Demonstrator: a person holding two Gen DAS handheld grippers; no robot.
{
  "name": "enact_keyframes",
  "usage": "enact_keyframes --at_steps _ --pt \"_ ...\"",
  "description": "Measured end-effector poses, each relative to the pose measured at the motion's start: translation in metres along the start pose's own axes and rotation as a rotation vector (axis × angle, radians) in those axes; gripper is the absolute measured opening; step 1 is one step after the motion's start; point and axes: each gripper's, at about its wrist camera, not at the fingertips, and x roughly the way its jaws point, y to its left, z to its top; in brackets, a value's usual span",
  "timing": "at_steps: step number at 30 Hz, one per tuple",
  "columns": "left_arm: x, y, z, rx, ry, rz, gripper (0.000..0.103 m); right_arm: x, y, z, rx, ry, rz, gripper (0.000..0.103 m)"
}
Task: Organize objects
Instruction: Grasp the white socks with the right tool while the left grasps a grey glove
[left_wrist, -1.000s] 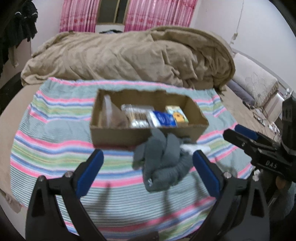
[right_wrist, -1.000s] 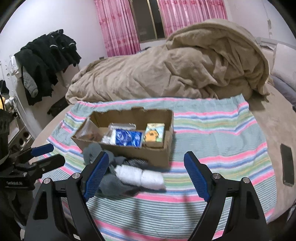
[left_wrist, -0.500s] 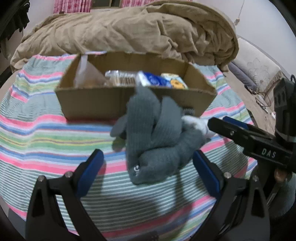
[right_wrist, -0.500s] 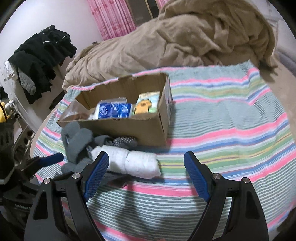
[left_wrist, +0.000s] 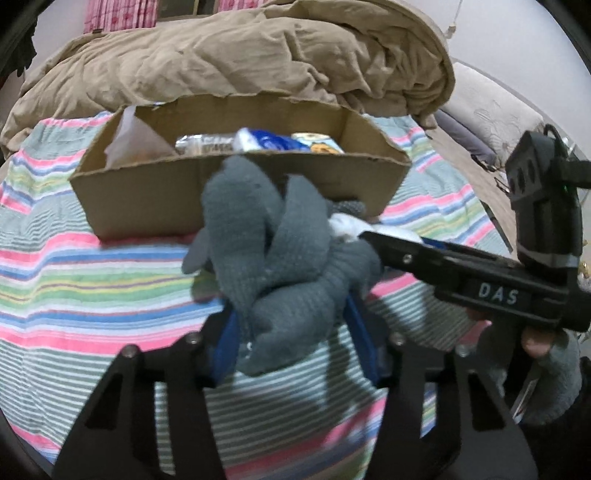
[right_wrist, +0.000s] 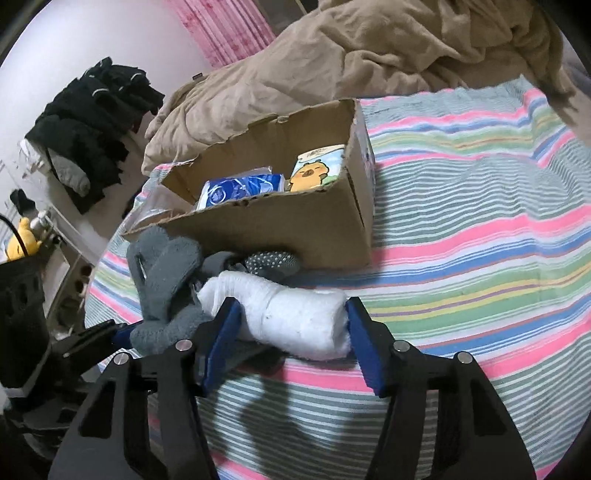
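A grey knitted glove bundle (left_wrist: 284, 254) lies on the striped blanket in front of a cardboard box (left_wrist: 155, 195). My left gripper (left_wrist: 295, 343) is shut on the grey bundle's near end. A white rolled cloth (right_wrist: 295, 317) lies to the right of the grey bundle (right_wrist: 166, 273). My right gripper (right_wrist: 291, 343) has its blue pads against both sides of the white roll. The right gripper also shows from the side in the left wrist view (left_wrist: 391, 243). The box (right_wrist: 295, 221) holds a blue packet (right_wrist: 240, 186), a capybara-print pack (right_wrist: 314, 171) and other items.
A striped blanket (right_wrist: 480, 258) covers the bed. A rumpled tan duvet (left_wrist: 240, 55) lies behind the box. A dotted grey sock (right_wrist: 271, 262) sits against the box front. Black clothes (right_wrist: 88, 110) hang at the far left.
Both grippers moved forward and down to the bundles and closed: the left onto the grey gloves, the right onto the white roll. Both were wide open before.
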Motion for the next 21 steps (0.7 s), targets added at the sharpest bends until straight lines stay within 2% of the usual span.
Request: enact_keyframes --at_steps 4,7,14,21 --pt "-0.007 -0.007 -0.001 0.021 -0.017 -0.005 0.043 -0.009 -0.004 -0.001 0.013 -0.012 0.016 0.046" --pt "-0.013 -0.011 0.0 0.031 -0.036 -0.003 0.041 -0.017 0.003 0.0 -0.017 -0.025 -0.007 0.043" --pt "-0.038 -0.013 0.004 0.035 -0.08 0.003 0.041 -0.045 0.011 0.004 -0.056 -0.089 -0.06 0.042" --pt "-0.071 -0.005 0.009 0.029 -0.136 0.025 0.041 -0.071 0.016 0.014 -0.074 -0.146 -0.075 0.041"
